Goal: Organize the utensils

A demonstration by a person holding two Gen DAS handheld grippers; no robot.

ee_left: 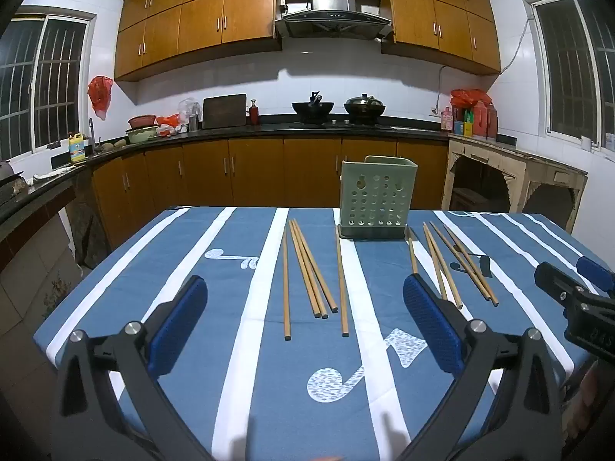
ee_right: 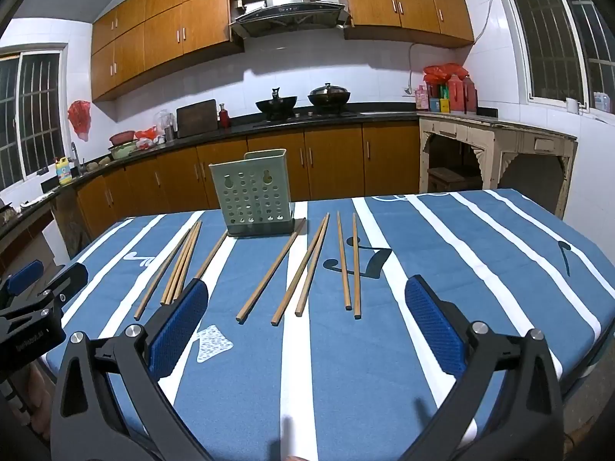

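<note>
Chopsticks [ee_left: 307, 269] lay loose in two scattered groups on the striped surface [ee_right: 480, 269], at eleven and one o'clock of the green perforated holder [ee_left: 374, 201]. Thin and round, one could have rolled away or slipped out if I pinched it off-centre. My left fingers [ee_left: 307, 322] and right fingers [ee_right: 307, 322] hung fully spread, empty, tipped slightly downward.
</note>
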